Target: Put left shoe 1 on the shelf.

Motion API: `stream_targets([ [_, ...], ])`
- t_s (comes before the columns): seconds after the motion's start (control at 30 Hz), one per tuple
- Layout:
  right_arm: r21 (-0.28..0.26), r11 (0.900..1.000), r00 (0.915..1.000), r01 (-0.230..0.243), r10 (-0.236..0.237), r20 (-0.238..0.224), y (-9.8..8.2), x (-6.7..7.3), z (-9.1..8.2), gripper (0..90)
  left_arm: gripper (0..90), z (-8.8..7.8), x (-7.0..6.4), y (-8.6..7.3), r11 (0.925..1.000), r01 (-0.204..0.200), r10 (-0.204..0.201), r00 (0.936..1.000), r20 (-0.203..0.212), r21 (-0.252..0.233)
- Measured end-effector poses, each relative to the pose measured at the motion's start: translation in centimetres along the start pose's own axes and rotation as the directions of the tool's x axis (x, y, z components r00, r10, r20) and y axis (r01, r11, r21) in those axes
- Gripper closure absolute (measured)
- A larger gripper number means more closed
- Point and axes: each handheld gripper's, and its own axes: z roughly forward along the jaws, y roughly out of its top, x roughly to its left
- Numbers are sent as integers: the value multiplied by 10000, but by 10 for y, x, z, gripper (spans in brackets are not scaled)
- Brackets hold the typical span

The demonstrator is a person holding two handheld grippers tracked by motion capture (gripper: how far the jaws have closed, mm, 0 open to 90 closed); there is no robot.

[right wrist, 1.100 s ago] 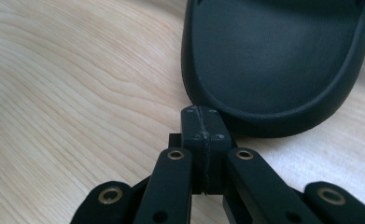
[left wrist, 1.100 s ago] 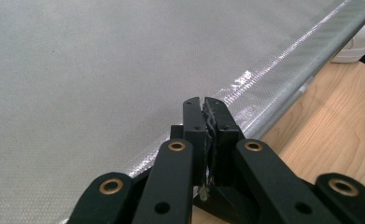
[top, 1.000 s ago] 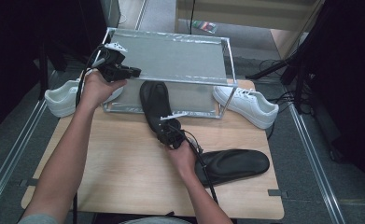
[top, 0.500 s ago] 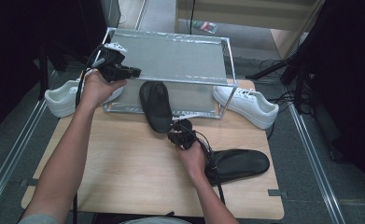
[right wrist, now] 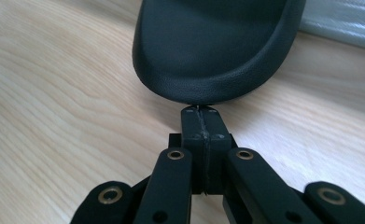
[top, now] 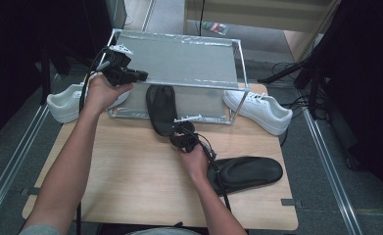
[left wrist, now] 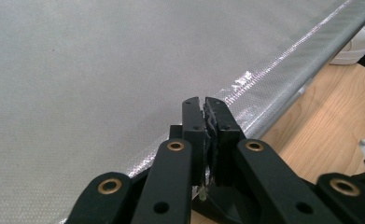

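A black slipper (top: 160, 105) (right wrist: 217, 42) lies on the wooden table (top: 130, 181), its far half under a metal rack (top: 179, 40) topped with grey mesh. My right gripper (top: 177, 134) (right wrist: 201, 109) is shut with nothing between its pads. Its tips touch the slipper's near rounded end. A second black slipper (top: 245, 171) rests just right of that hand. My left gripper (top: 142, 75) (left wrist: 203, 100) is shut at the rack's front left top edge, over the mesh (left wrist: 101, 70). I cannot tell whether it pinches the mesh.
A white sneaker (top: 69, 103) sits at the rack's left end and another white sneaker (top: 260, 110) at its right end. Cables trail from both grippers. Dark furniture and floor rails flank the table.
The slipper's near end has swung left, so it lies straighter under the rack. The right gripper shifted a little along with it. The left gripper stayed put.
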Motion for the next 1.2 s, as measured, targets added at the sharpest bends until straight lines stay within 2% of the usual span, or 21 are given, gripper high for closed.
stream_targets([
  [0.2,-4,9999,9999,113,-113,-15,11,7,13,900,877,0,0,0,10000,-41,41,10000,-3,3],
  [0.37,-6,10000,10000,6,-6,-3,23,9,23,900,877,0,1,0,10000,17,-17,10000,80,-3],
  [0.63,-226,9987,9990,-450,448,-53,41,5,36,900,877,0,2,0,10000,51,-51,9999,119,6],
  [0.8,-268,9962,9963,-824,818,-249,49,2,43,900,876,0,3,-1,9999,95,-93,9998,179,-69],
  [0.83,-315,9962,9960,-807,793,-421,50,1,44,900,877,0,2,-1,9999,114,-113,9998,181,-77],
  [0.97,-295,9969,9961,-733,717,-505,50,0,43,900,876,0,3,-1,9999,98,-96,9998,190,-87],
  [1.2,-576,9983,9964,-8,-41,-849,45,4,21,900,869,0,1,0,10000,-92,92,10000,-6,-9],
])
